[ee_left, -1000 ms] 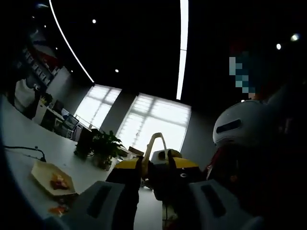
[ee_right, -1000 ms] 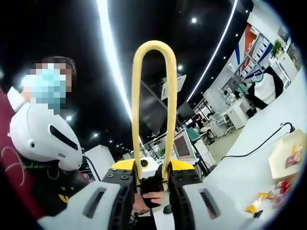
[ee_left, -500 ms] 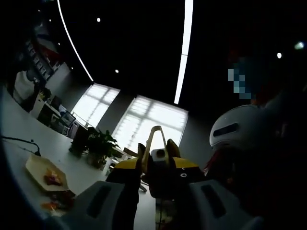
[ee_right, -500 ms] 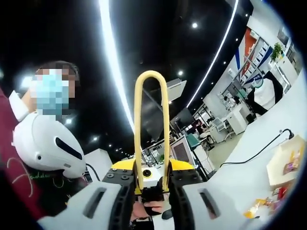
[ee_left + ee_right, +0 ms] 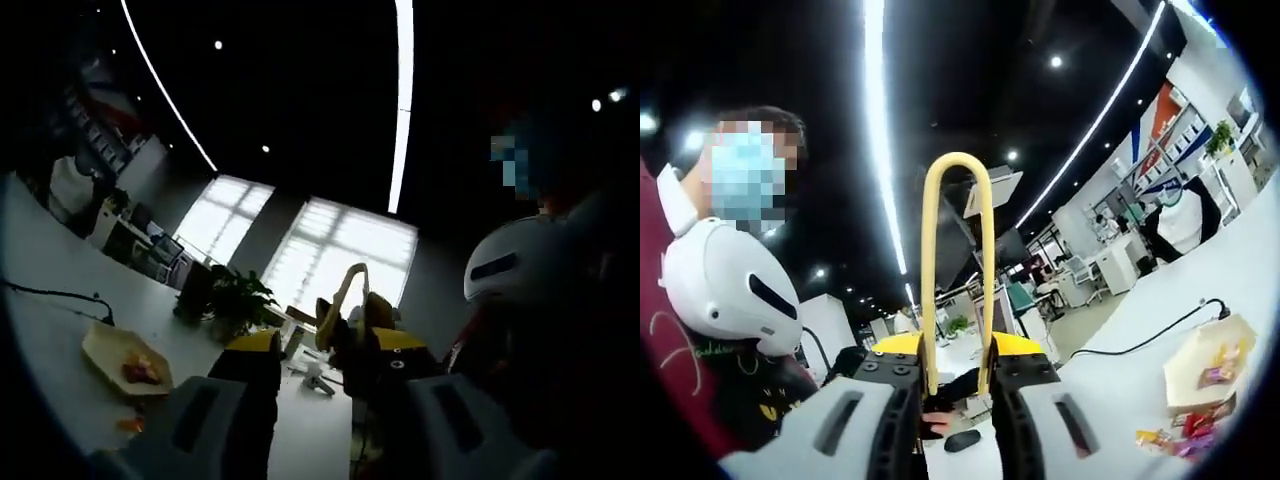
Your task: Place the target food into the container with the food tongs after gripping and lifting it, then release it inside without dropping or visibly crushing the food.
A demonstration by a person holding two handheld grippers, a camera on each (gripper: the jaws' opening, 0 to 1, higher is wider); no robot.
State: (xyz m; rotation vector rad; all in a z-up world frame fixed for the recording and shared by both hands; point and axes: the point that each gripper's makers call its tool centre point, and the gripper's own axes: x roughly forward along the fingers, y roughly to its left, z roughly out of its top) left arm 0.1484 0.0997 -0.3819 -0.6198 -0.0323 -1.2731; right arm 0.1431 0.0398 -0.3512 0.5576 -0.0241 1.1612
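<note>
In the right gripper view, the right gripper (image 5: 955, 385) has its jaws drawn in narrow on the yellow food tongs (image 5: 957, 262). The tongs stand upright between the jaws, and their closed loop end rises towards the dark ceiling. The right gripper also enters the left gripper view from the right, carrying the tongs (image 5: 343, 300).

In the left gripper view, the left gripper (image 5: 315, 400) holds nothing, and a wide gap stands between its jaws.

The container (image 5: 1208, 358), a pale shallow tray, rests on the white worktop (image 5: 1120, 385) at the right edge of the right gripper view, with coloured food pieces (image 5: 1213, 372) inside it. More food pieces (image 5: 1170, 435) lie loose on the worktop just beside the tray. The left gripper view shows the same tray (image 5: 108, 352) at lower left, with red food in it. Both grippers are raised well apart from the tray.

A person wearing a white headset (image 5: 725, 290) stands close behind the grippers.
</note>
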